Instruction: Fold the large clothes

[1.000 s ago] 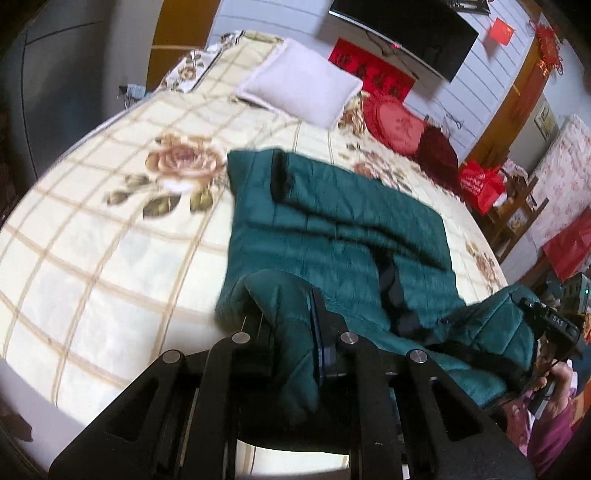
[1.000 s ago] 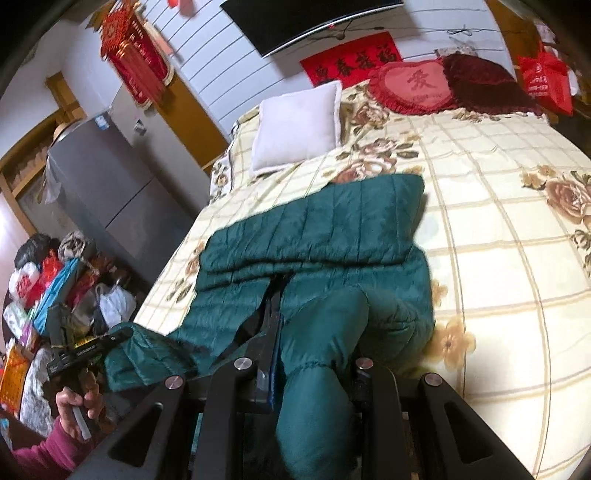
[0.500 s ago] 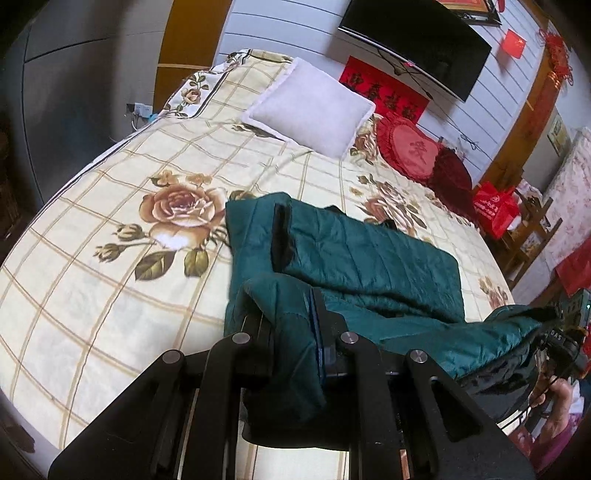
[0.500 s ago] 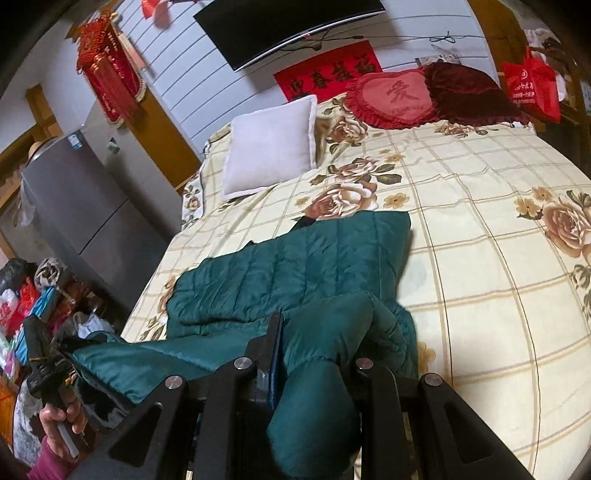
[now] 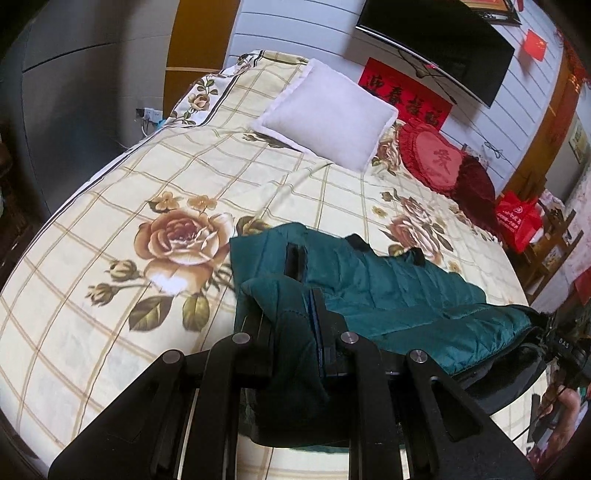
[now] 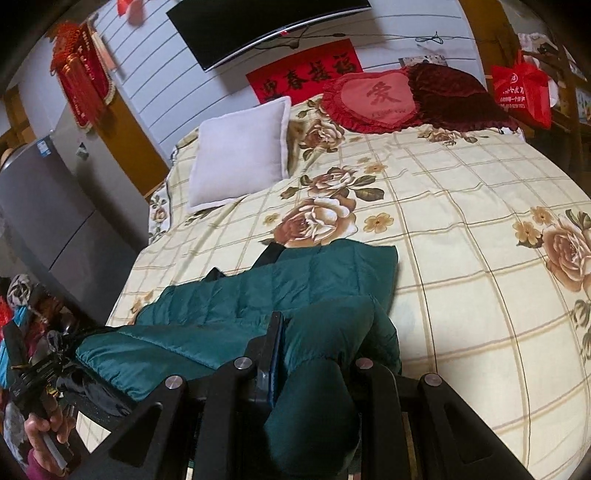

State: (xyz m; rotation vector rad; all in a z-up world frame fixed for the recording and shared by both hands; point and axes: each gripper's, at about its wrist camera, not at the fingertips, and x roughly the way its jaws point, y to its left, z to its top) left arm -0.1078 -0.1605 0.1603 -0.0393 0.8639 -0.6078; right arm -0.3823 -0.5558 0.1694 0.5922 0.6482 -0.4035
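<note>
Carried up the bed (image 5: 110, 332) toward the white pillow (image 5: 328, 110), the green quilted jacket's (image 5: 388, 280) hem folds over, both grippers (image 5: 295, 332) (image 6: 314, 354) clenched on it; smoothing remains.

Your left wrist camera sits just behind the left gripper (image 5: 299, 321) and looks down at a slant across the bed (image 5: 110, 229) toward the headboard wall, with the white pillow (image 5: 328, 110) far ahead. Your right wrist camera does the same from behind the right gripper (image 6: 317, 354), set further to the right, tilted down over the same bed (image 6: 480, 221). Both views sit very close to the green jacket (image 5: 388, 280) and share it, the pillow (image 6: 240, 155), the heart cushion (image 6: 373, 99) and the wall television (image 6: 258, 29).
</note>
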